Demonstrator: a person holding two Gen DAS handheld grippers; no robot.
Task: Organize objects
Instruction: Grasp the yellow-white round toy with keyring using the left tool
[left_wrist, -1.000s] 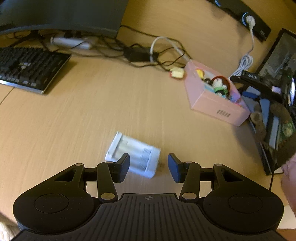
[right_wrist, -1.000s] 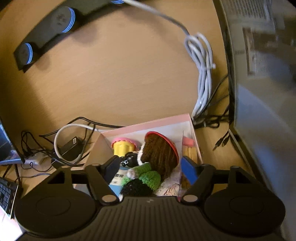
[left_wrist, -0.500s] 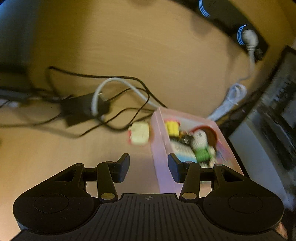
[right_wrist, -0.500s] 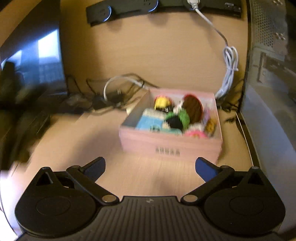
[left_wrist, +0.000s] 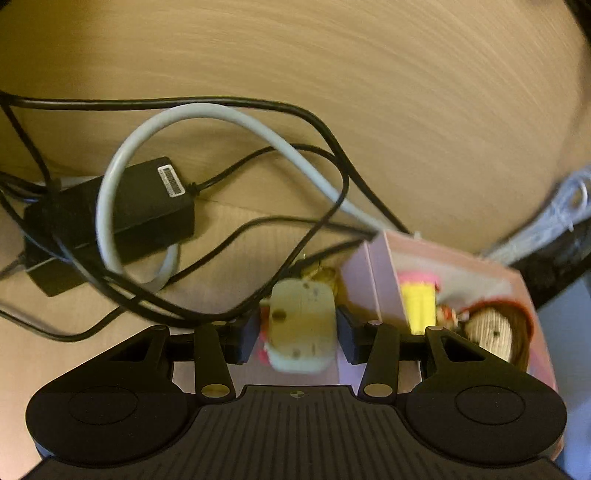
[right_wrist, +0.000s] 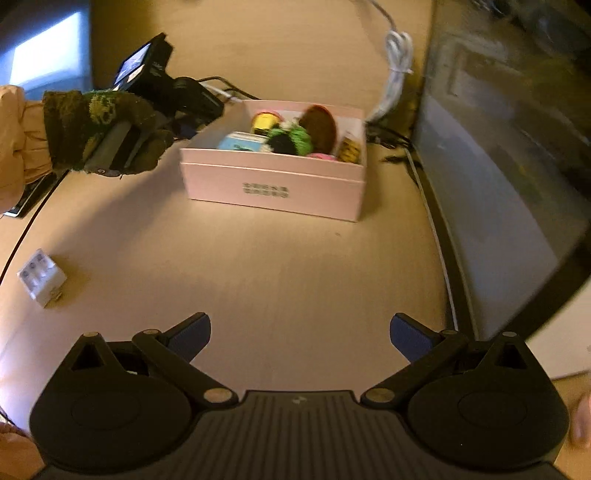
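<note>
Left wrist view: left gripper (left_wrist: 295, 334) closing around cream toy (left_wrist: 301, 326), lower centre, beside pink box (left_wrist: 373, 280).
Right wrist view: right gripper (right_wrist: 300, 338) spreading wide, empty; pink box upper centre; battery charger (right_wrist: 41, 277) lying left.

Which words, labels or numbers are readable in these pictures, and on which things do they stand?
No text can be read.
Dark print on the front wall of the pink box: two short rows, too blurred to read.
White barcode sticker on the black power adapter: bars only, its small print too small to read.
White battery holder: no print shows.
</note>
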